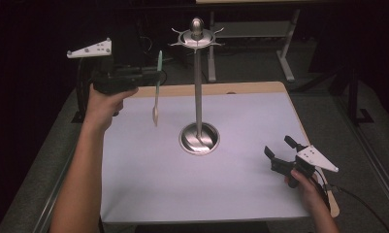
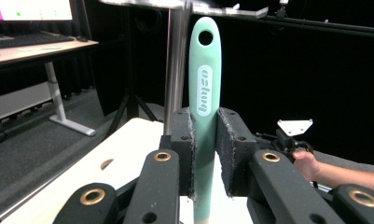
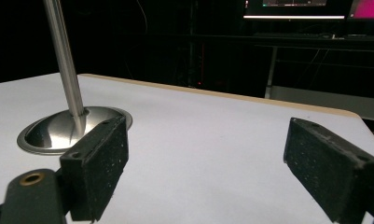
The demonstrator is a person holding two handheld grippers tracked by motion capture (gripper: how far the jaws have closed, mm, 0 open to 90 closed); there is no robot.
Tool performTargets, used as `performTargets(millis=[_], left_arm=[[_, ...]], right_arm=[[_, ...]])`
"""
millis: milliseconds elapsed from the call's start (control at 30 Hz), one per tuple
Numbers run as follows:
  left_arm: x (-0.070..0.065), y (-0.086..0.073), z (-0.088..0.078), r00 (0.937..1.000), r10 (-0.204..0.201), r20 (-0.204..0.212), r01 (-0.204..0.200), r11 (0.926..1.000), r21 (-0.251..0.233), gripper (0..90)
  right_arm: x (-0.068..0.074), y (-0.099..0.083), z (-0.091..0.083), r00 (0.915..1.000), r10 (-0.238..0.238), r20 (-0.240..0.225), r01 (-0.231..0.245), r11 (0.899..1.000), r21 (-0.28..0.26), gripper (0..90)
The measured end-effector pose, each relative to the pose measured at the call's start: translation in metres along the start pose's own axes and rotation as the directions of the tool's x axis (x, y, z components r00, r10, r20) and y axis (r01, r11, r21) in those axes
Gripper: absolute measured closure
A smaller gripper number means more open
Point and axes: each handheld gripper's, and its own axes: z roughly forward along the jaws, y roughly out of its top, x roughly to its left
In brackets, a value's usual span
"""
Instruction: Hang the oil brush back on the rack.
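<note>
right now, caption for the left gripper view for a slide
Left gripper clamps a mint-green utensil handle upright beside the steel stand pole.

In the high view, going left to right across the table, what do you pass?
left gripper → mint-handled utensil hanging upright in its jaws → steel hanging stand → right gripper, jaws open above the table.
</note>
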Motion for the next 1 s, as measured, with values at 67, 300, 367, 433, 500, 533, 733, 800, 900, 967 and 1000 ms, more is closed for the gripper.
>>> performTargets(millis=[67, 300, 367, 433, 500, 533, 733, 800, 900, 967, 1000], left_arm=[[0.002, 0.004, 0.001, 1.0, 0.004, 0.005, -0.004, 1.0, -0.003, 77.4], [0.004, 0.012, 0.008, 0.9999, 0.008, 0.01, -0.008, 1.0, -0.002, 77.4], [0.004, 0.012, 0.01, 0.9999, 0.005, 0.011, -0.005, 1.0, -0.002, 77.4], [0.005, 0.012, 0.012, 0.9999, 0.006, 0.012, -0.006, 1.0, 0.002, 77.4], [0.006, 0.012, 0.013, 0.9999, 0.007, 0.01, -0.007, 1.0, 0.003, 77.4], [0.006, 0.012, 0.013, 0.9999, 0.004, 0.011, -0.004, 1.0, 0.003, 77.4], [0.008, 0.013, 0.015, 0.9999, 0.003, 0.013, -0.004, 1.0, 0.007, 77.4], [0.01, 0.014, 0.016, 0.9999, 0.001, 0.01, -0.002, 0.9999, 0.011, 77.4], [0.011, 0.014, 0.017, 0.9999, 0.002, 0.015, -0.002, 1.0, 0.008, 77.4], [0.011, 0.014, 0.018, 0.9999, 0.0, 0.015, 0.0, 1.0, 0.009, 77.4], [0.011, 0.015, 0.019, 0.9999, 0.002, 0.016, -0.002, 0.9999, 0.011, 77.4]], right_arm=[[0.0, 0.0, 0.0, 1.0, -0.001, -0.001, 0.001, 1.0, 0.001, 13.3], [0.0, 0.0, 0.0, 1.0, 0.0, 0.0, 0.0, 1.0, -0.001, 13.3], [0.0, 0.0, 0.0, 1.0, 0.0, 0.0, 0.0, 1.0, -0.001, 13.3], [0.0, 0.0, 0.0, 1.0, 0.001, -0.001, -0.001, 1.0, 0.0, 13.3], [0.0, 0.0, 0.0, 1.0, 0.001, -0.001, -0.001, 1.0, -0.001, 13.3], [0.0, 0.0, 0.0, 1.0, 0.0, -0.001, 0.0, 1.0, -0.001, 13.4], [0.0, 0.0, 0.0, 1.0, 0.0, -0.001, 0.0, 1.0, -0.002, 13.3], [0.0, 0.0, 0.0, 1.0, 0.0, -0.001, 0.0, 1.0, -0.001, 13.3], [0.0, 0.0, 0.0, 1.0, 0.001, -0.001, -0.001, 1.0, -0.002, 13.3], [0.0, 0.0, 0.0, 1.0, 0.0, -0.001, 0.0, 1.0, -0.002, 13.4], [0.0, 0.0, 0.0, 1.0, 0.0, -0.001, 0.0, 1.0, -0.002, 13.3]])
